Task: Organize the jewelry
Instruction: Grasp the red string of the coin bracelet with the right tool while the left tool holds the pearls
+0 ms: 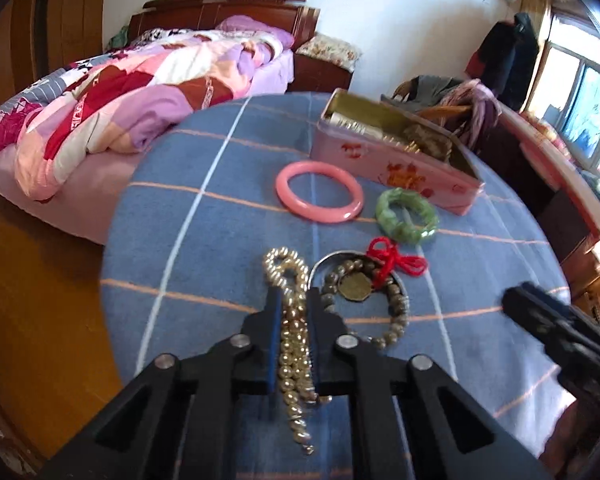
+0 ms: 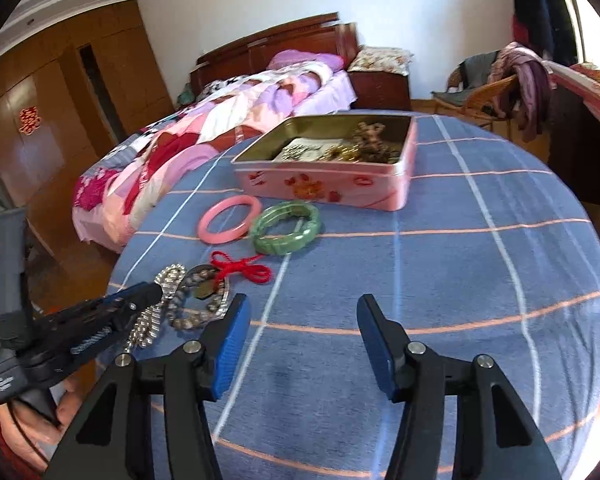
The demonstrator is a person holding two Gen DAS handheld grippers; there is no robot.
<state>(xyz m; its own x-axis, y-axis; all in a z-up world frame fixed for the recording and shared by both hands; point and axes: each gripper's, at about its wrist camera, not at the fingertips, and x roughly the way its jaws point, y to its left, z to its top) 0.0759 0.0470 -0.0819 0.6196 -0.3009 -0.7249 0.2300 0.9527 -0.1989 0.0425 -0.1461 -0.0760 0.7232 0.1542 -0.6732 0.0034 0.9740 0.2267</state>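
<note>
Pearl strand [image 1: 290, 336] on table [image 1: 204, 240], clamped in left tool [image 1: 294, 300], likely bound for open tin [image 1: 396, 160]. Right tool [image 2: 304, 316] apart, empty, idle. Pink bangle [image 1: 318, 196], green bangle [image 1: 406, 216] lie beside tin, unsorted.

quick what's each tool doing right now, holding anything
Left tool: closed on the silver bead necklace.
Right tool: open, holding nothing, above the blue tablecloth.
</note>
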